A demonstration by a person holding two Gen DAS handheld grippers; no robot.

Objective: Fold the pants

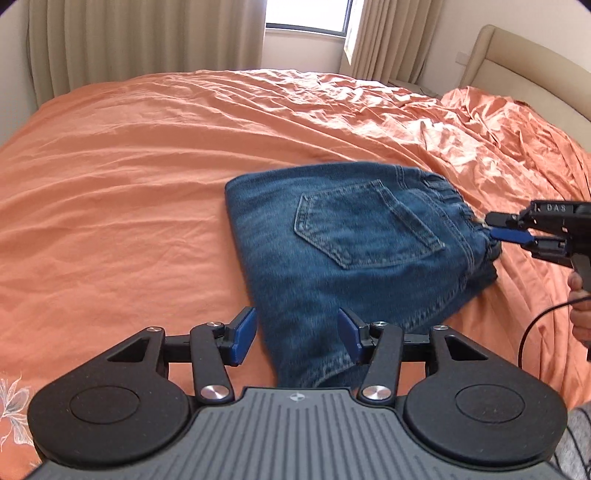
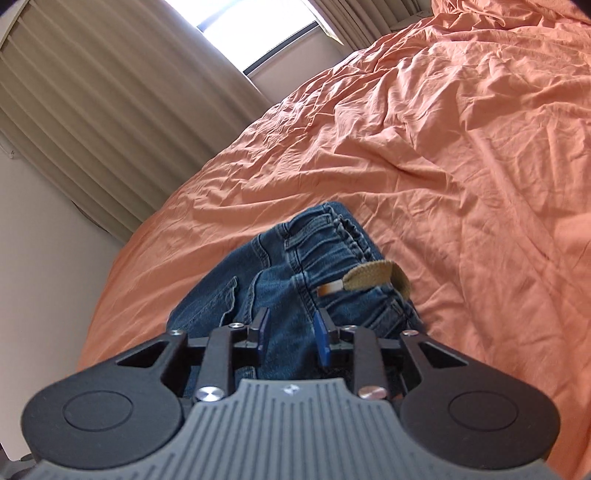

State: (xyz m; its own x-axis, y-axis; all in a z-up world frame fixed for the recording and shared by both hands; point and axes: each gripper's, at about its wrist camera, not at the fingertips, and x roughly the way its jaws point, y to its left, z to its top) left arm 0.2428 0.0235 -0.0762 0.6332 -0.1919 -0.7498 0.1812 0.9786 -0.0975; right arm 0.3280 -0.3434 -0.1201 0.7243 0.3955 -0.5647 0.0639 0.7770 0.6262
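Left gripper (image 1: 297, 338) sits nearest in its own view, blue pads (image 1: 243, 334) spread wide. Near end of the folded jeans (image 1: 332, 254) lies between them, but the pads stand clear of the denim on both sides, no pinch.

Jeans are blue denim, folded into a compact, roughly rectangular bundle lying flat on the orange bedsheet (image 1: 129, 184), near the close edge of the bed and right of centre in the left wrist view. Top face shows a back pocket (image 1: 364, 225) with lighter stitching. Left edge is a clean straight fold. Gathered elastic waistband (image 1: 448, 195) faces right and far. Fabric is slightly motion-blurred.

Right gripper (image 1: 493, 227) comes in from the right edge of that view, tips at the waistband end of the bundle, with a hand (image 1: 580, 310) and a black cable (image 1: 535, 328) behind it. In the right wrist view the right gripper's pads (image 2: 321, 338) stand partly apart over the denim with a clear gap between them; whether they touch the cloth cannot be told. Just beyond them the waistband is bunched and wrinkled, with belt loops and a tan drawstring (image 2: 373, 278) with a pale tip looping out to the right.

Sheet is wrinkled, more so to the far right. Beige curtains (image 1: 147, 33) and a bright window (image 1: 306, 14) behind the bed; padded headboard (image 1: 524, 62) far right.
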